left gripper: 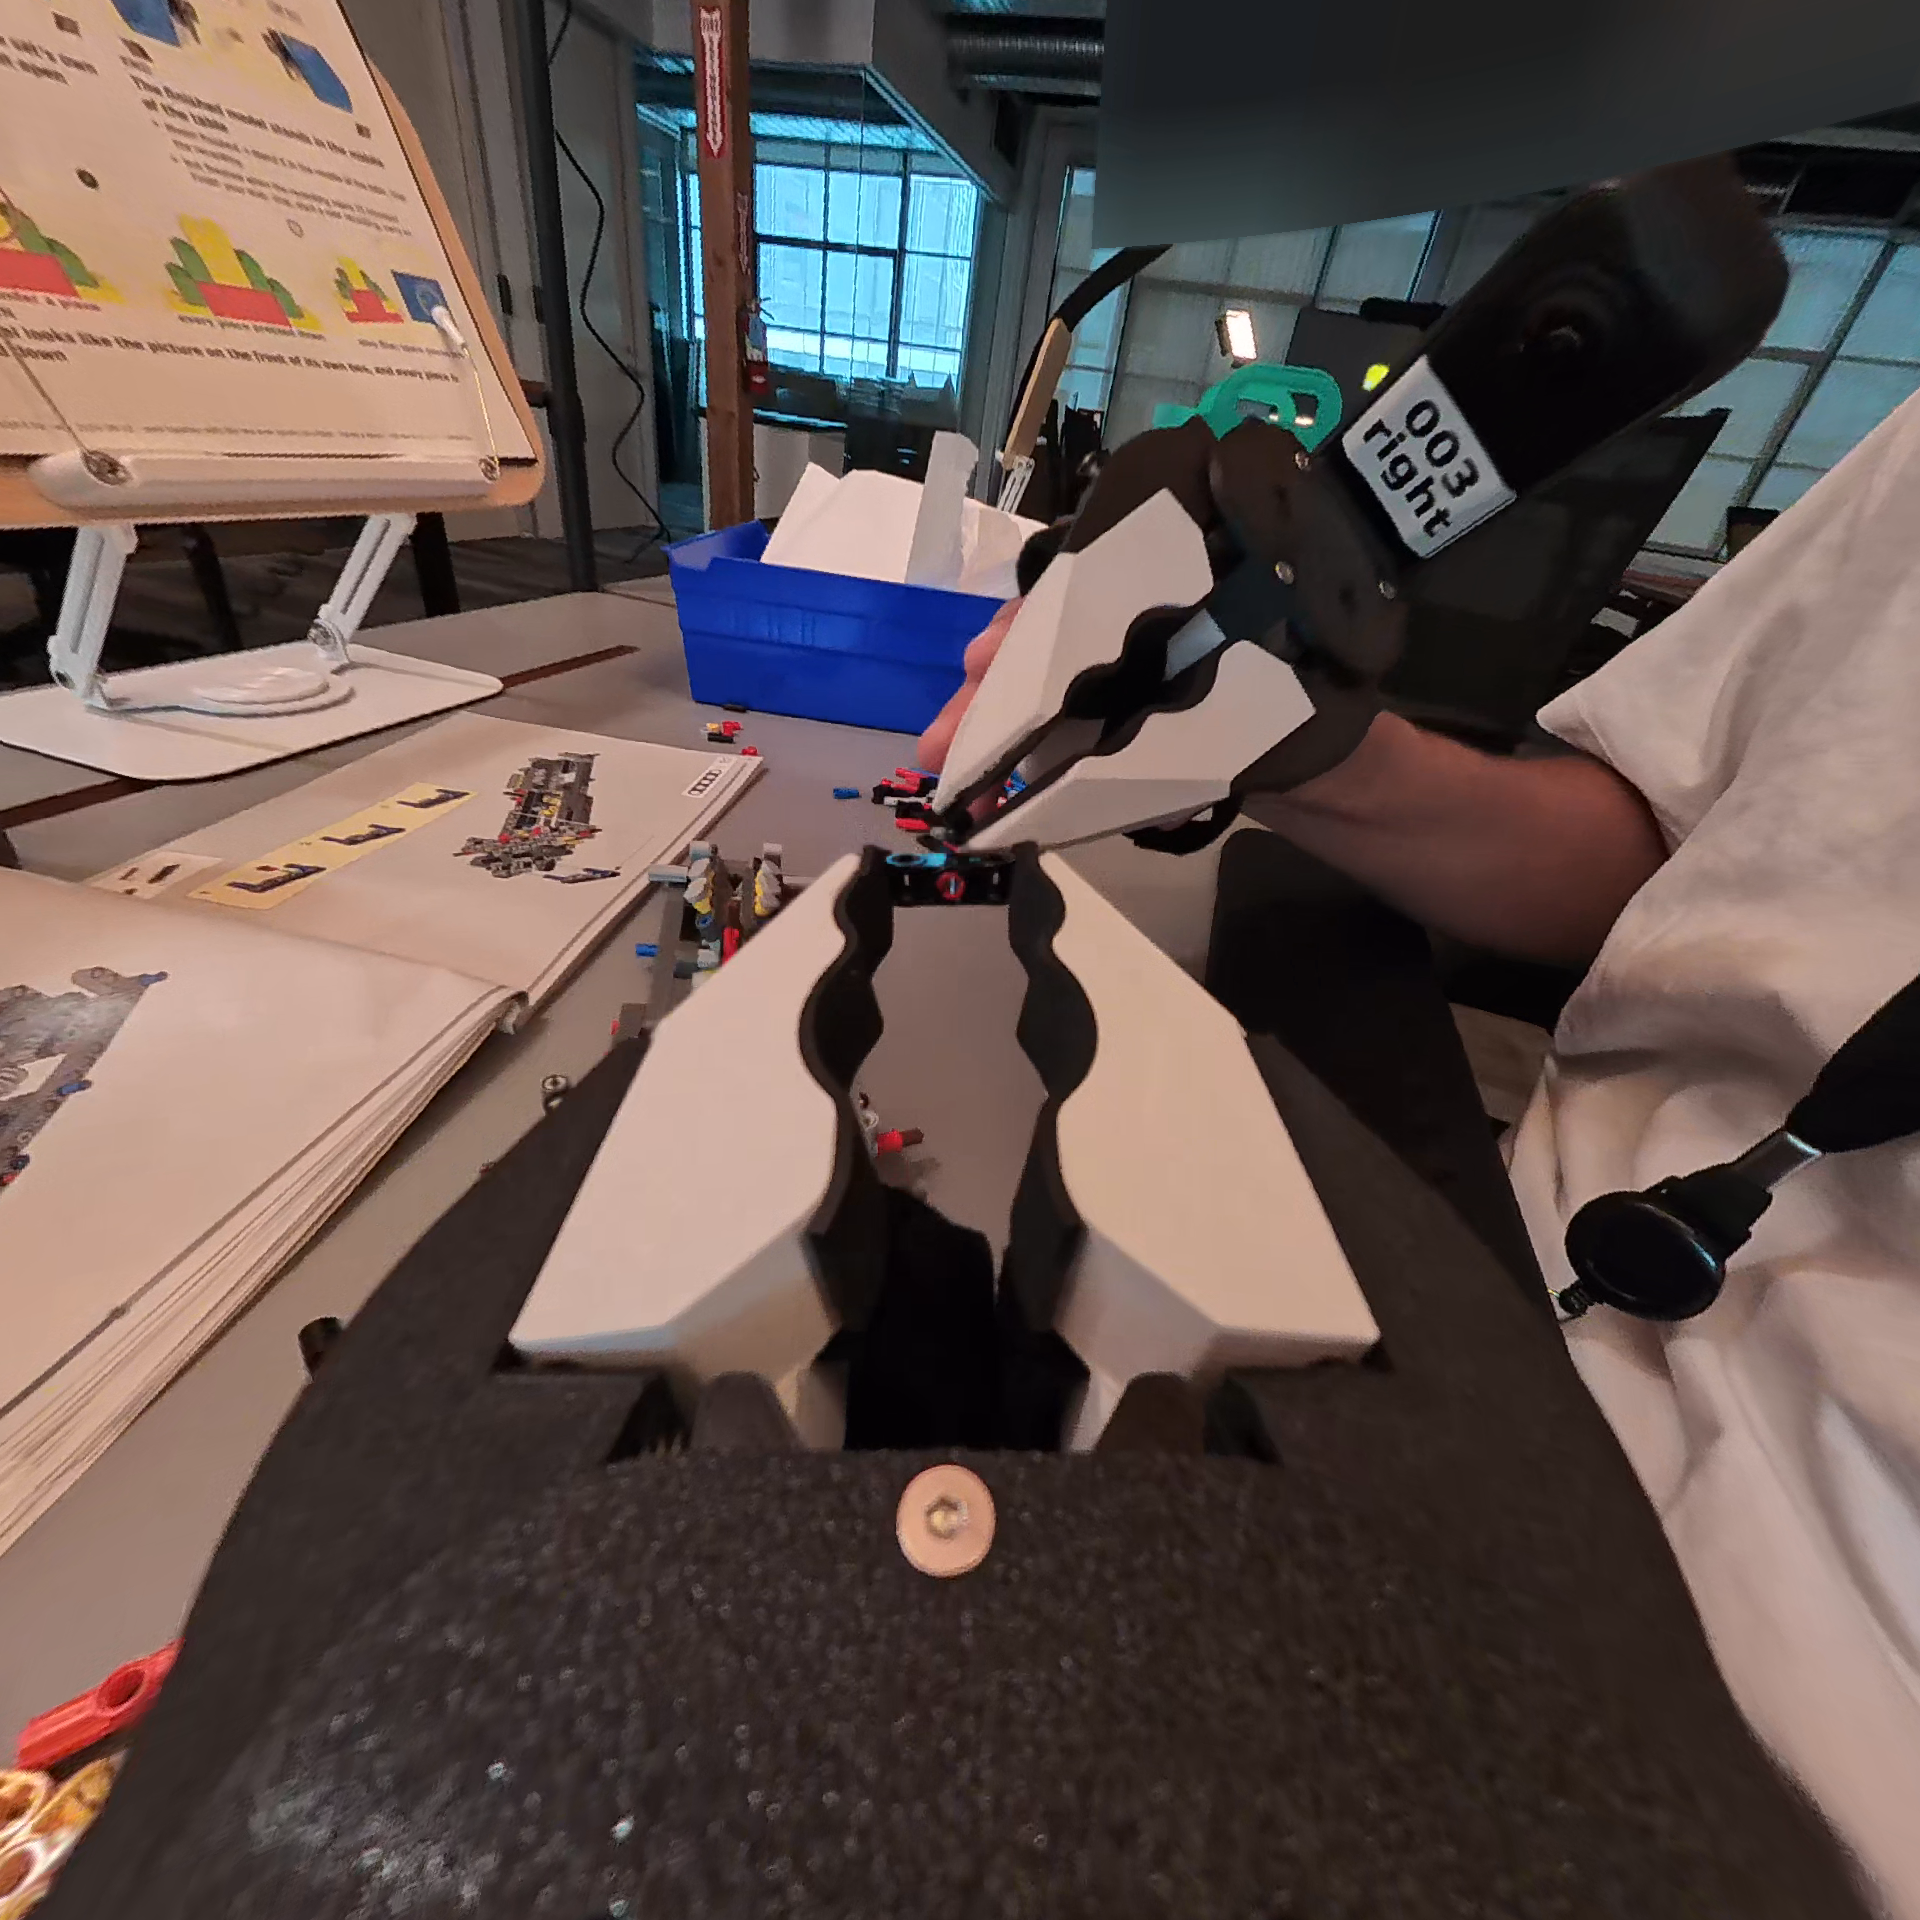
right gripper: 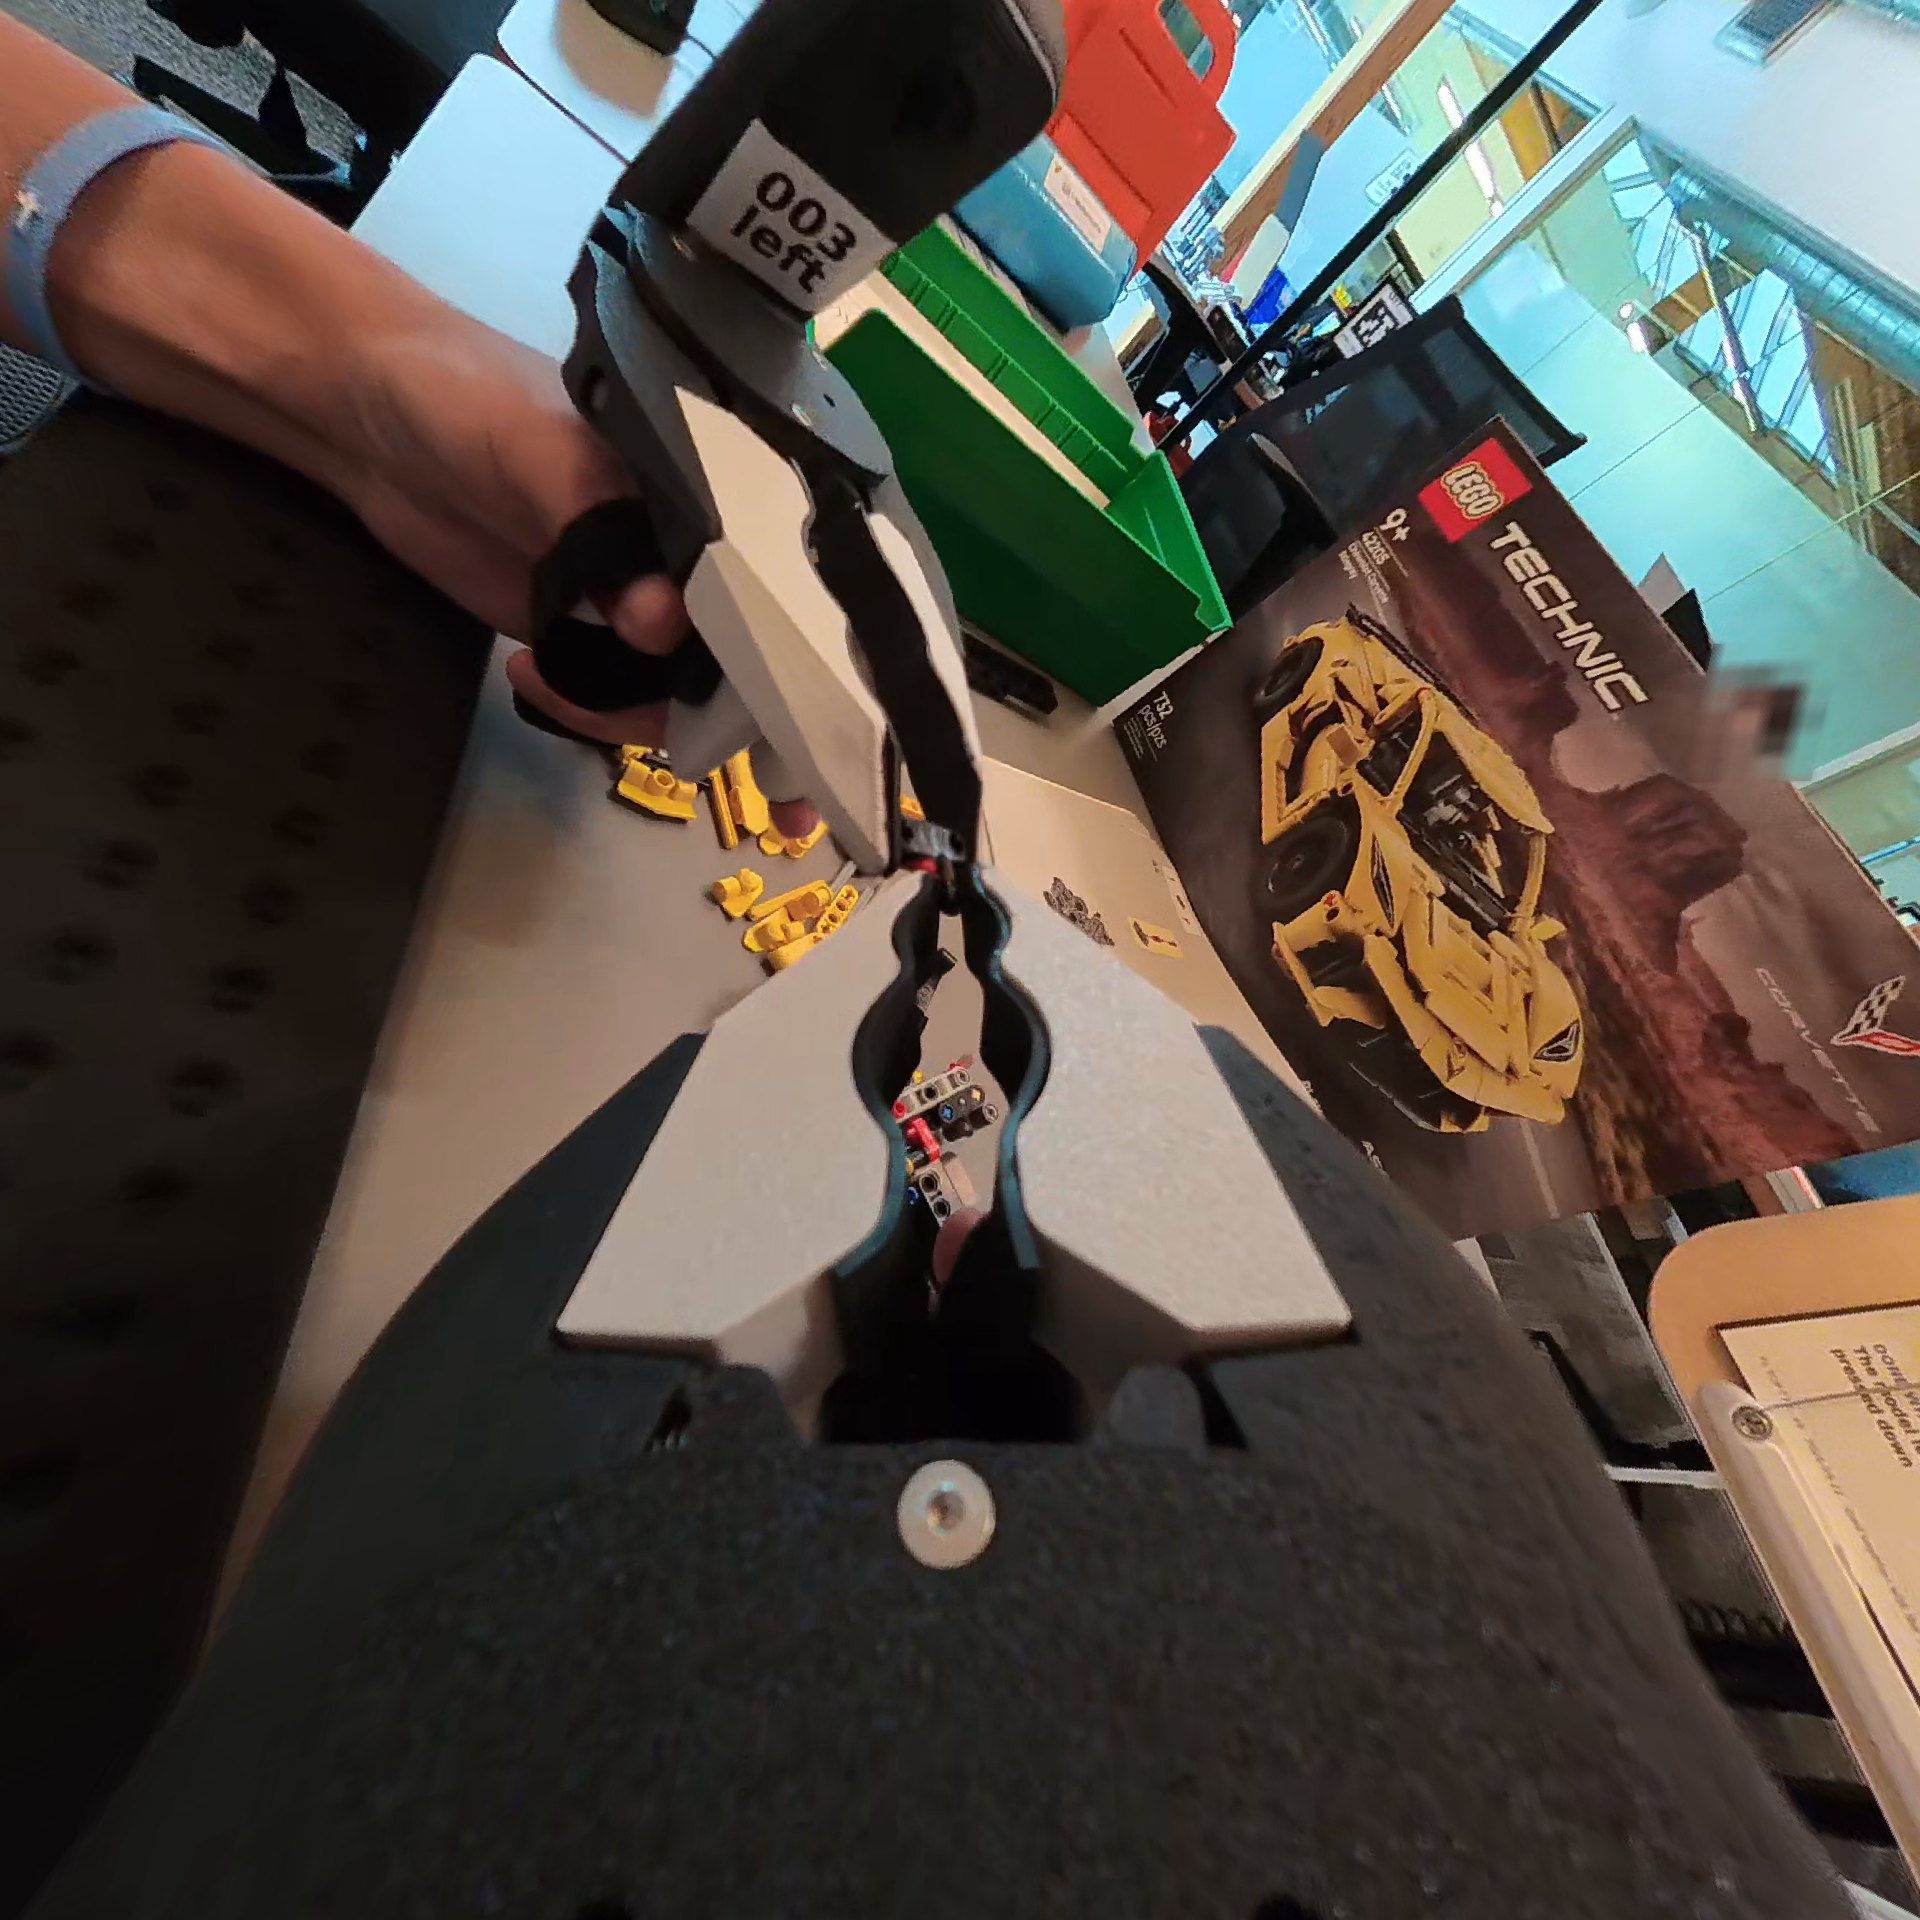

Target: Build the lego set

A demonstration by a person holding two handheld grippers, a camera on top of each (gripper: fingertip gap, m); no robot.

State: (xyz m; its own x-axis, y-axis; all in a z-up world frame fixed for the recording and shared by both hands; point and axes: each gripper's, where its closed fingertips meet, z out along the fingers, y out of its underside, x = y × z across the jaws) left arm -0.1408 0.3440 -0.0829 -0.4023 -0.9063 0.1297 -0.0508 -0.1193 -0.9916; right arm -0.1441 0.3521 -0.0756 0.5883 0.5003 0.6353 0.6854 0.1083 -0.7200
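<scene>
My left gripper (left gripper: 948,864) is shut on a short black Technic beam (left gripper: 951,883) that carries a blue pin and a red pin, held above the table across the fingertips. My right gripper (left gripper: 949,821) comes in from the upper right, and its tips sit right on top of that beam. In the right wrist view my right gripper (right gripper: 943,885) is nearly closed on a small dark pin, tip to tip with the left gripper (right gripper: 925,844) and its black beam (right gripper: 940,840). The pin is mostly hidden by the pads.
An open instruction booklet (left gripper: 312,935) lies at left, with a partly built grey model (left gripper: 717,894) beside it. Loose small pieces (left gripper: 894,790) lie before a blue bin (left gripper: 821,644). Yellow pieces (right gripper: 769,904), a green bin (right gripper: 1018,520) and the set's box (right gripper: 1455,831) are across the table. Left and right tips are no more than a few centimetres apart.
</scene>
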